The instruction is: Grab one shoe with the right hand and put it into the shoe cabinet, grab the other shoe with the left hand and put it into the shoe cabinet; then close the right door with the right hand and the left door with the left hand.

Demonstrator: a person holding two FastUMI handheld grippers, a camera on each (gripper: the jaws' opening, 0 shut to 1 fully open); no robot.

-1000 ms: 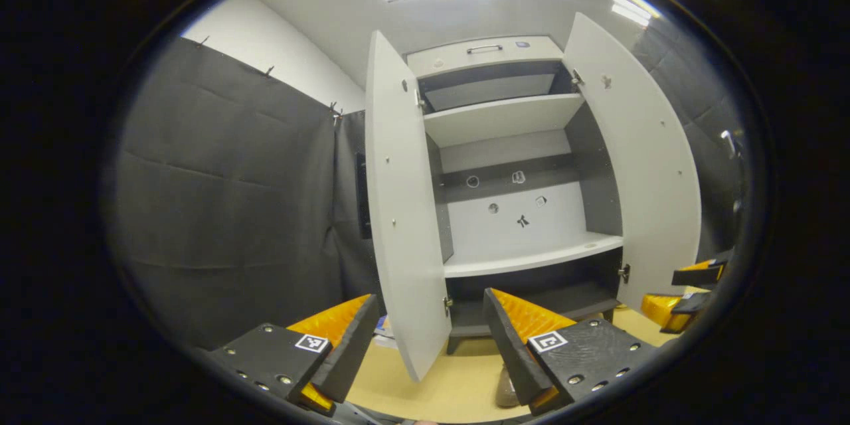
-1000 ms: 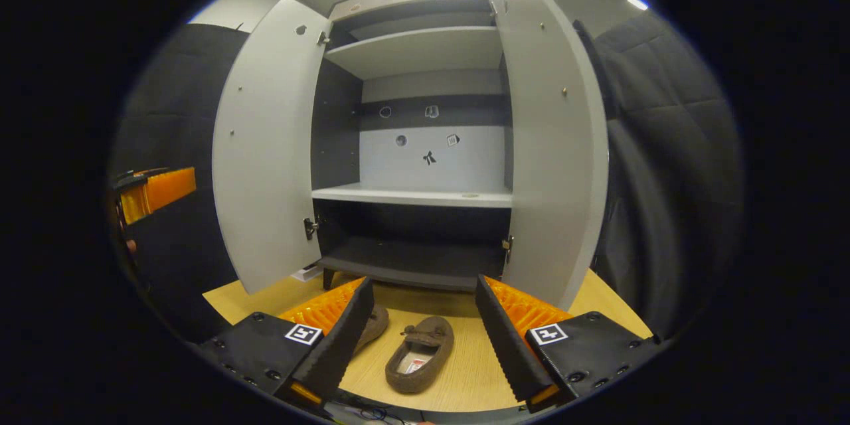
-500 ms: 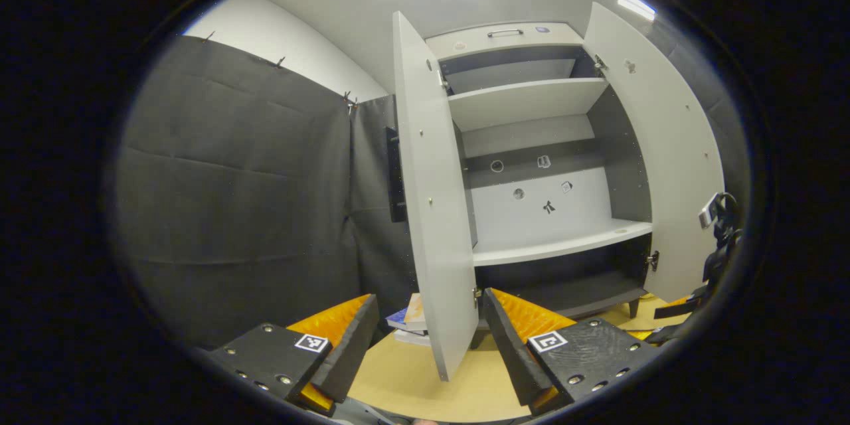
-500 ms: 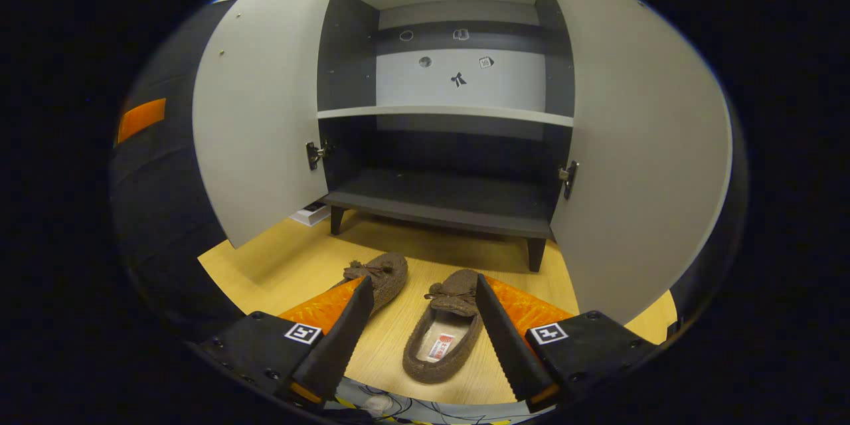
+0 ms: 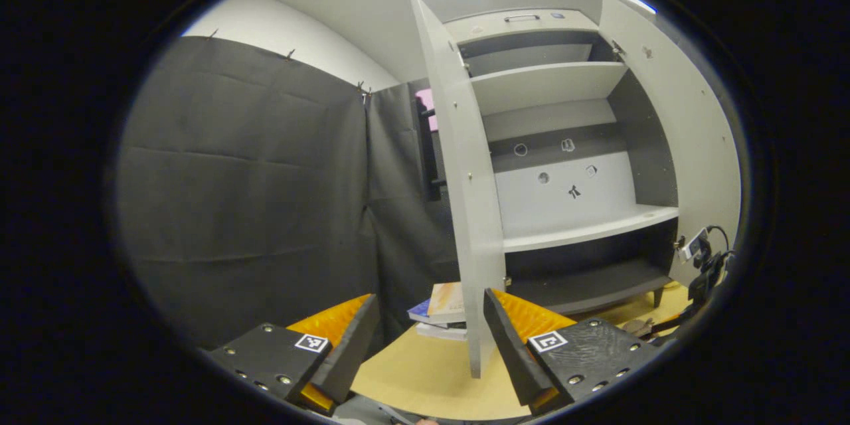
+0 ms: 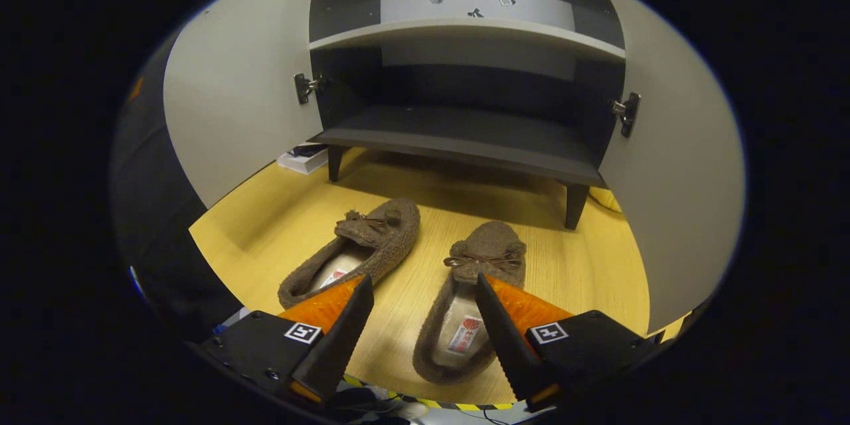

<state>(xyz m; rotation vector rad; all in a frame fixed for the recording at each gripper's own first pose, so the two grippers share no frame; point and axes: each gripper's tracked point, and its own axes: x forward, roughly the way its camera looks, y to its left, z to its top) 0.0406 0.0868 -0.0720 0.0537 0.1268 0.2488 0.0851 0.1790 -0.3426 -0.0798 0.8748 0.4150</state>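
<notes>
Two brown fuzzy slippers lie side by side on the wood floor in front of the shoe cabinet (image 6: 465,136). The left slipper (image 6: 362,246) points toward the cabinet's left leg. The right slipper (image 6: 488,249) lies partly behind one finger of my right gripper (image 6: 423,292), which hovers open above the pair with nothing between its fingers. Both cabinet doors stand wide open, the left door (image 6: 232,113) and the right door (image 6: 671,179). My left gripper (image 5: 430,309) is open and empty, held up facing the edge of the left door (image 5: 468,199) and the cabinet (image 5: 578,172).
A stack of books (image 5: 441,309) lies on the floor by the left door, seen as a flat white item (image 6: 302,158) beside the cabinet leg. Black cloth walls stand at the left (image 5: 239,179). A yellow-black tape line (image 6: 458,405) marks the floor's near edge.
My right gripper has dipped down and moved closer to the slippers, which now look larger and nearer. My left gripper has swung left, so the cabinet has shifted right in its view.
</notes>
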